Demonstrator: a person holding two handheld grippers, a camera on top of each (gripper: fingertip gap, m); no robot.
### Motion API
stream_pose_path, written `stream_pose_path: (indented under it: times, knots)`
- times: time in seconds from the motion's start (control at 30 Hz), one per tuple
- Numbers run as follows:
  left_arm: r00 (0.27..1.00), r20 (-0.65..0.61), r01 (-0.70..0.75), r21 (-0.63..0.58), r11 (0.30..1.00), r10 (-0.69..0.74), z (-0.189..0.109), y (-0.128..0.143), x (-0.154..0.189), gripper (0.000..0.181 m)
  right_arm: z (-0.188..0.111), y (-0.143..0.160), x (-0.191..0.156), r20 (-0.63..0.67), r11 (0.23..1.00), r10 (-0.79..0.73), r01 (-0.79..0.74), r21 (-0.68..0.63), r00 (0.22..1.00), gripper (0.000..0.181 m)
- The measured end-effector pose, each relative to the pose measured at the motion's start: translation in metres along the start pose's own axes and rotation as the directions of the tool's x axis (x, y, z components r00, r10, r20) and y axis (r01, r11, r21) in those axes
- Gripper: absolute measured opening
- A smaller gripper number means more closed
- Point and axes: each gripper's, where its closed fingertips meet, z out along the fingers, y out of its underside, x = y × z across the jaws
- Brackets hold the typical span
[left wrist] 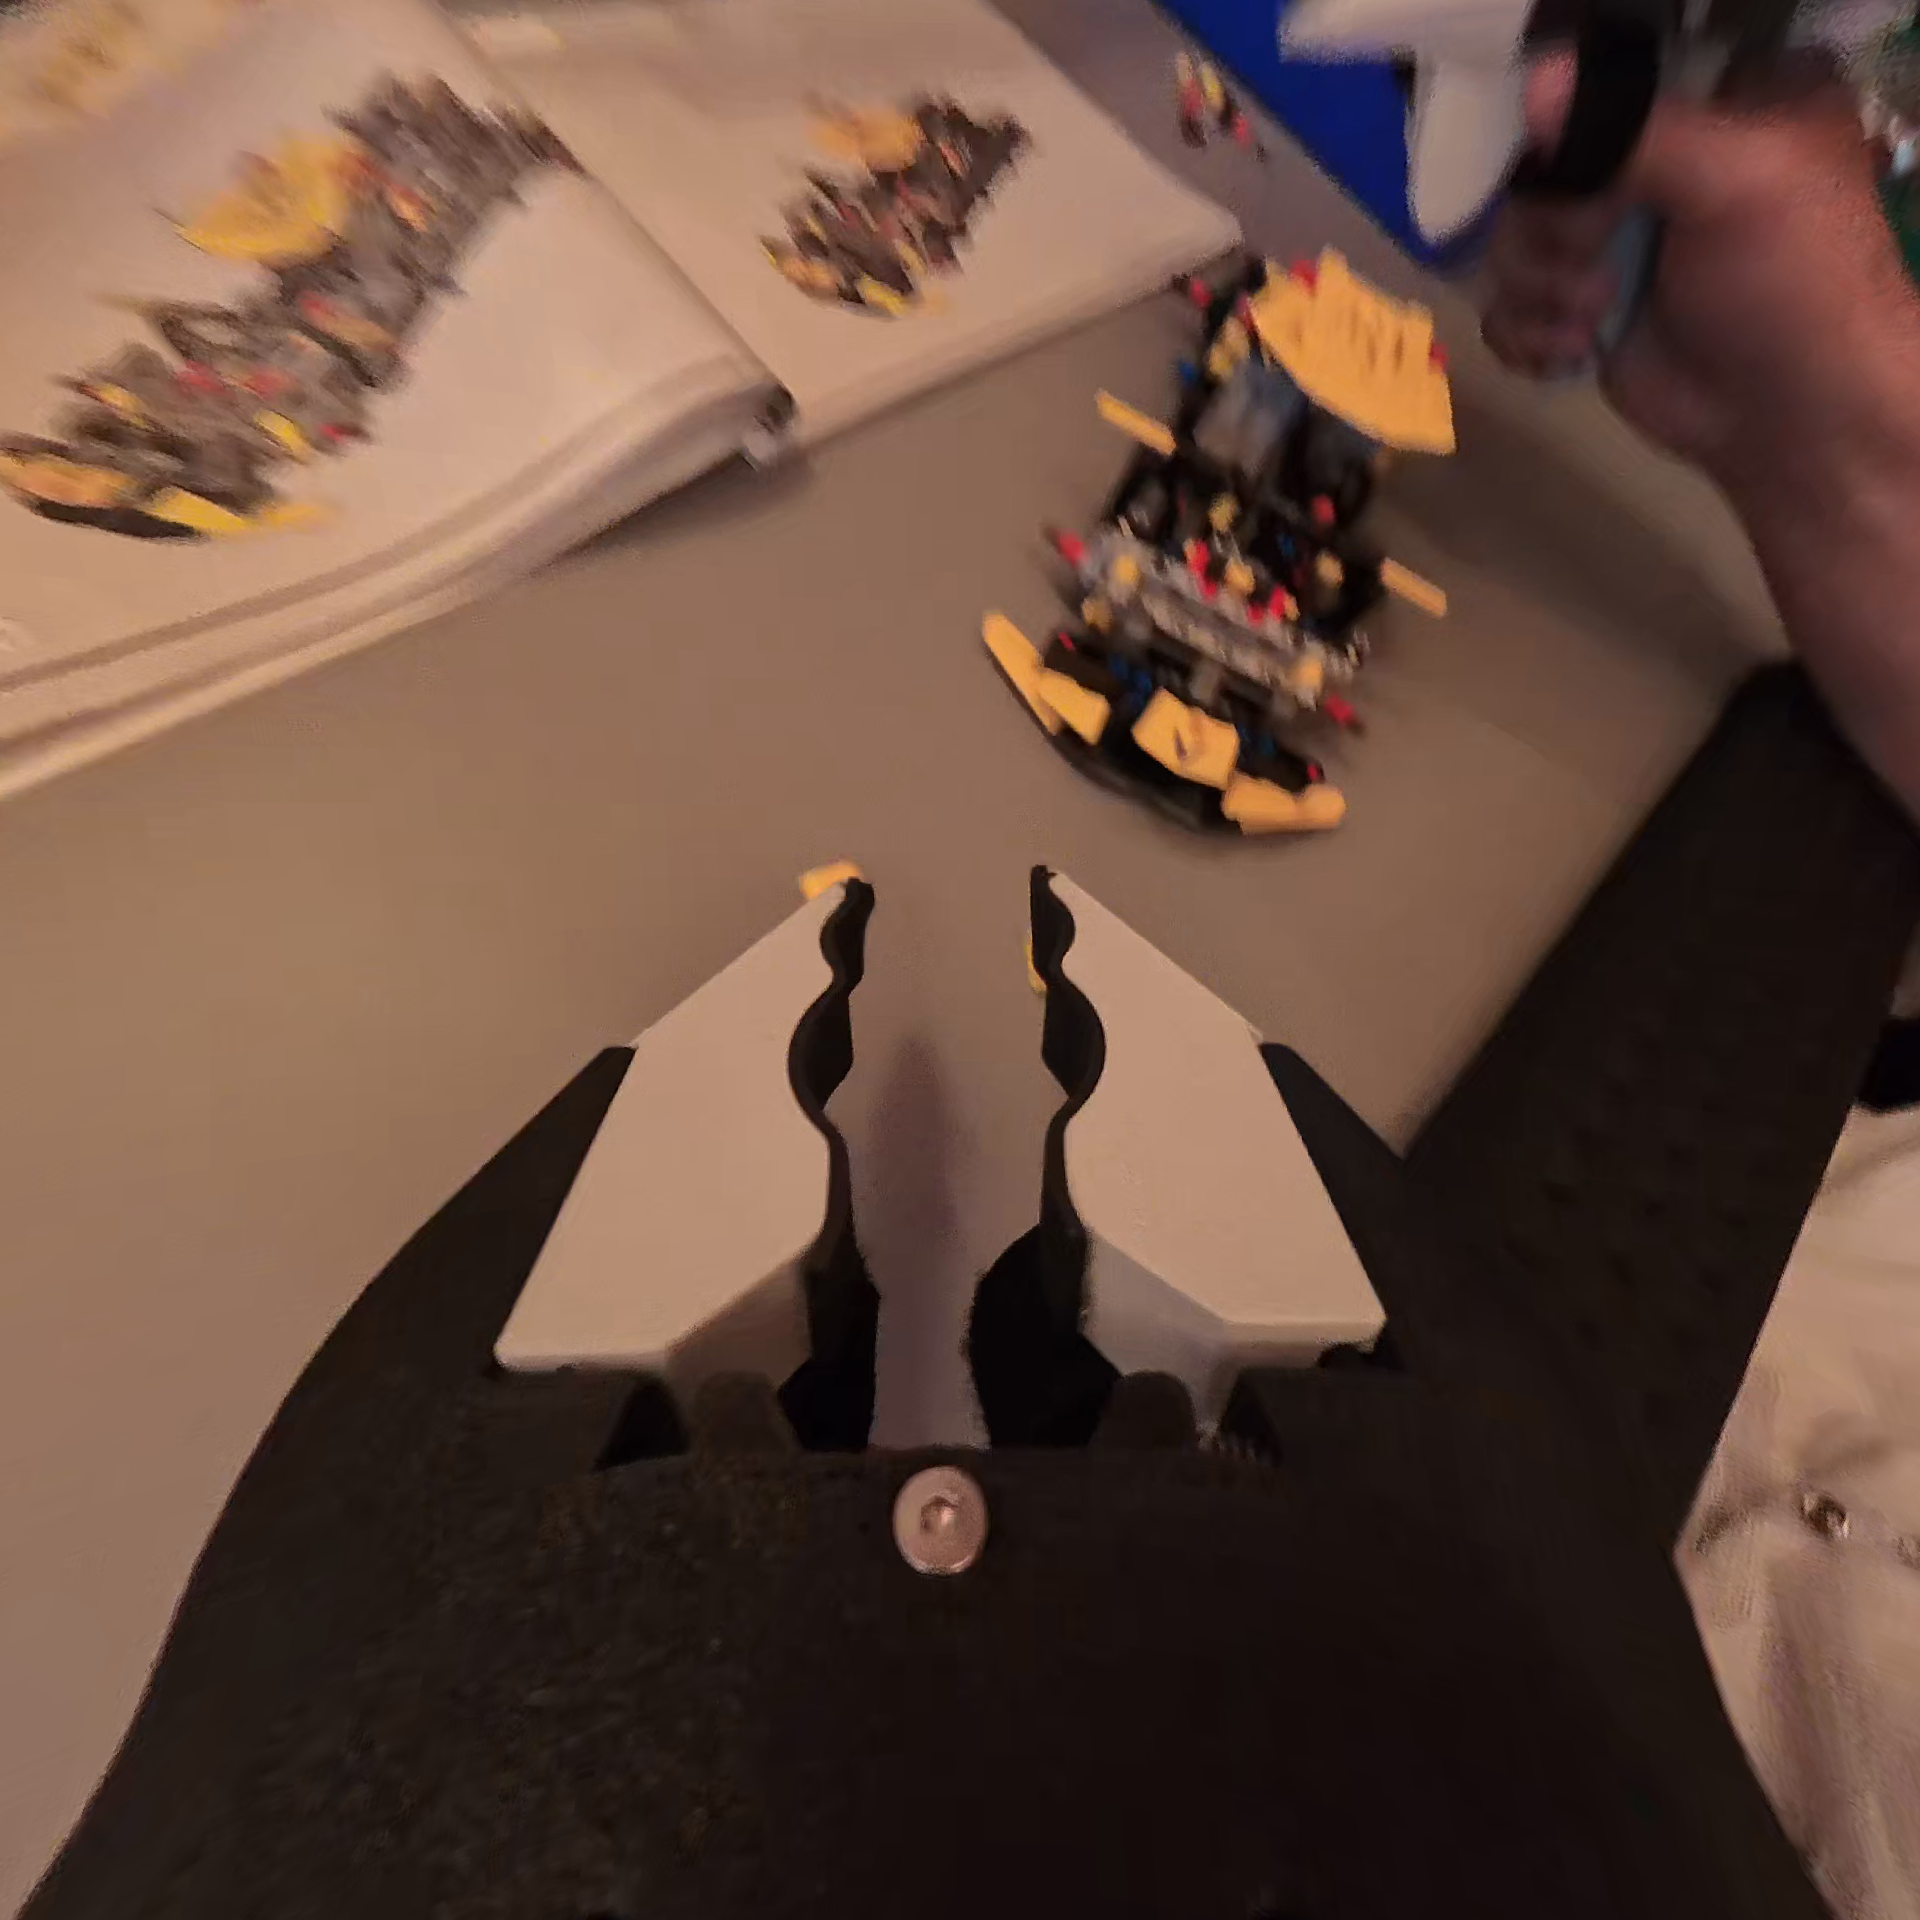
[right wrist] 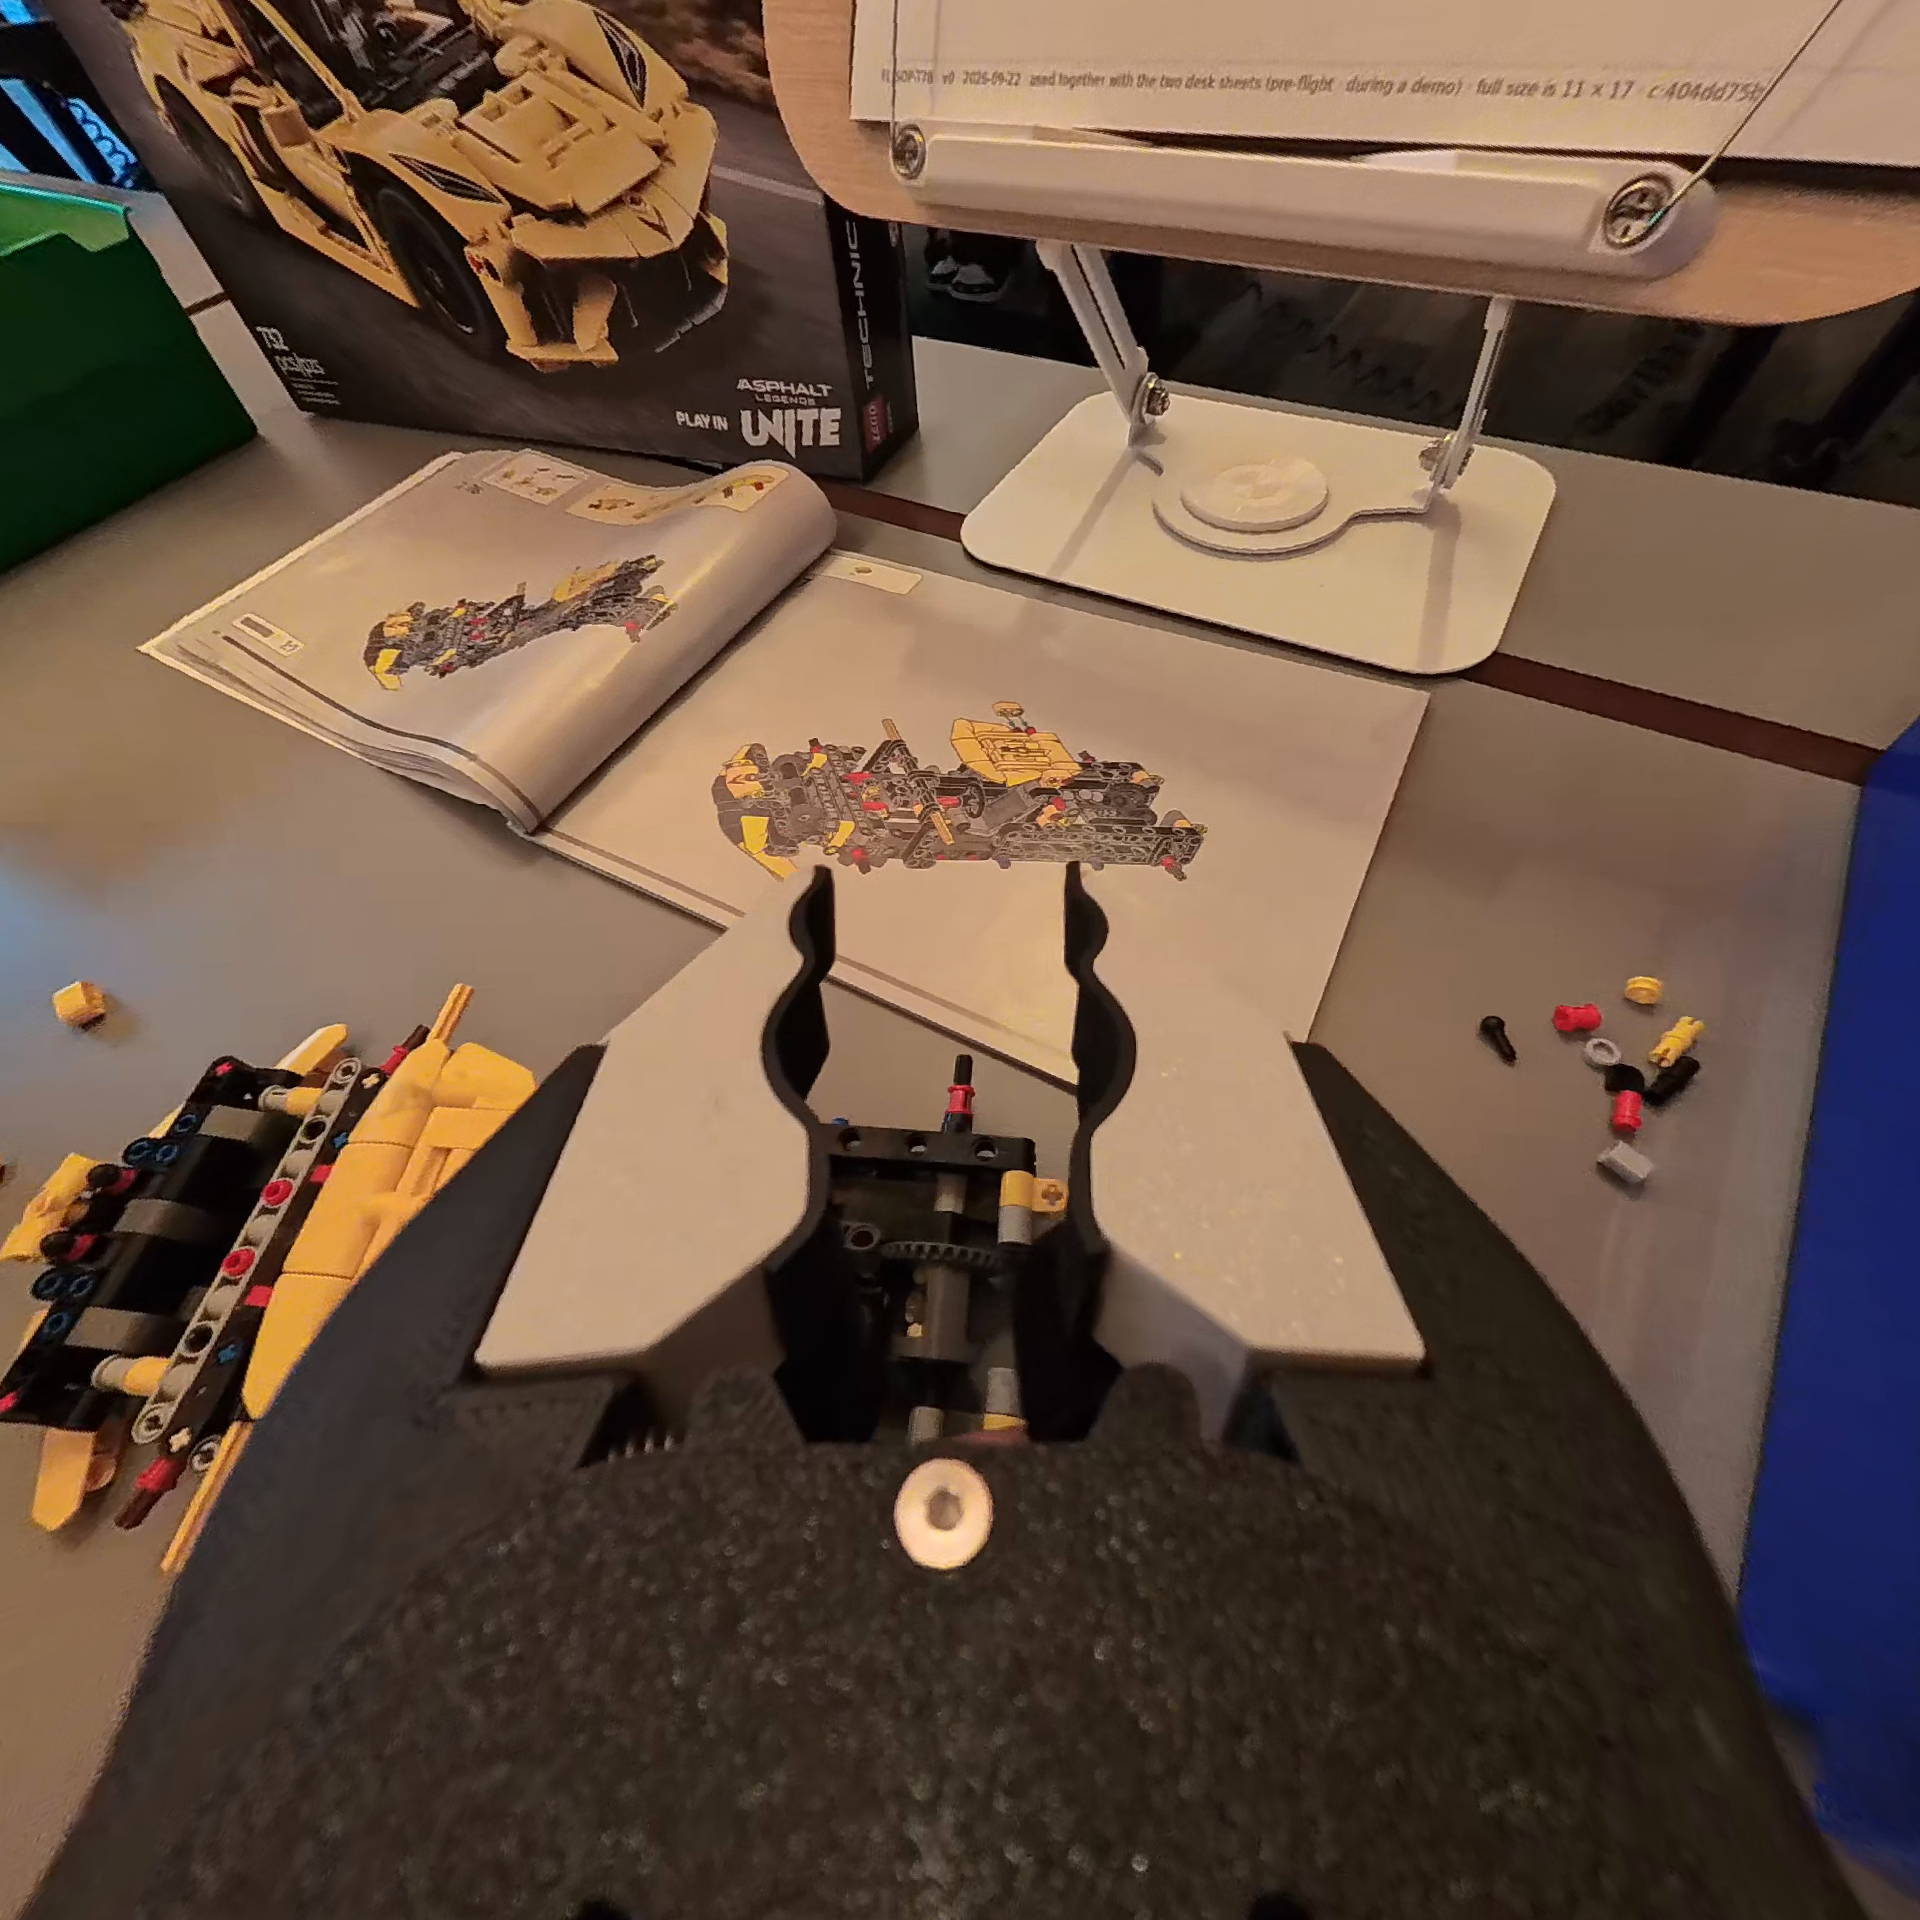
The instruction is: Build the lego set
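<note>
In the left wrist view the part-built yellow and black lego car (left wrist: 1226,582) stands on the grey table, ahead and to the right of my left gripper (left wrist: 943,891). The left gripper is open and empty, with small yellow pieces (left wrist: 831,876) by its tips. A hand (left wrist: 1714,312) holds the other gripper above the car. In the right wrist view my right gripper (right wrist: 948,883) is open, its jaws wide apart over a black geared frame (right wrist: 925,1195); I cannot tell if they touch it. A yellow and black section (right wrist: 208,1247) lies to its left.
The open instruction booklet (right wrist: 727,727) lies ahead, also in the left wrist view (left wrist: 364,312). Behind it are the set's box (right wrist: 520,208), a white stand (right wrist: 1247,540) and a green bin (right wrist: 83,364). Loose small parts (right wrist: 1621,1070) lie beside a blue bin (right wrist: 1849,1247). My right fingertips sit around 30 cm from my left ones.
</note>
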Motion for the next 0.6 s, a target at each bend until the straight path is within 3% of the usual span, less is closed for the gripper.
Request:
stream_pose_path:
  times: [0.13, 0.27, 0.37, 0.5, 0.6]
  knots:
    - [0.994, -0.011, -0.111, -0.154, 0.982, 0.111, 0.015, 0.035, 0.020, 0.032, -0.001, -0.002, 0.001, -0.001, 1.000, 0.005, -0.005, 0.014, 1.000, 0.043]
    - [0.975, 0.054, -0.197, -0.231, 0.953, 0.215, 0.028, 0.047, 0.020, 0.032, -0.004, -0.008, -0.003, 0.008, 0.999, 0.000, 0.000, 0.040, 1.000, 0.041]
    - [0.970, 0.080, -0.205, -0.242, 0.948, 0.230, 0.034, 0.049, 0.020, 0.031, -0.005, -0.011, -0.008, 0.012, 0.999, -0.018, 0.017, 0.050, 1.000, 0.041]
    - [0.975, 0.077, -0.186, -0.215, 0.959, 0.206, 0.035, 0.045, 0.022, 0.000, -0.006, -0.013, -0.009, 0.015, 0.998, -0.029, 0.028, 0.059, 0.999, 0.040]
    - [0.983, -0.004, -0.180, -0.155, 0.971, 0.182, 0.036, 0.035, 0.036, 0.000, -0.008, -0.016, -0.010, 0.028, 0.997, -0.029, 0.027, 0.078, 0.999, 0.040]
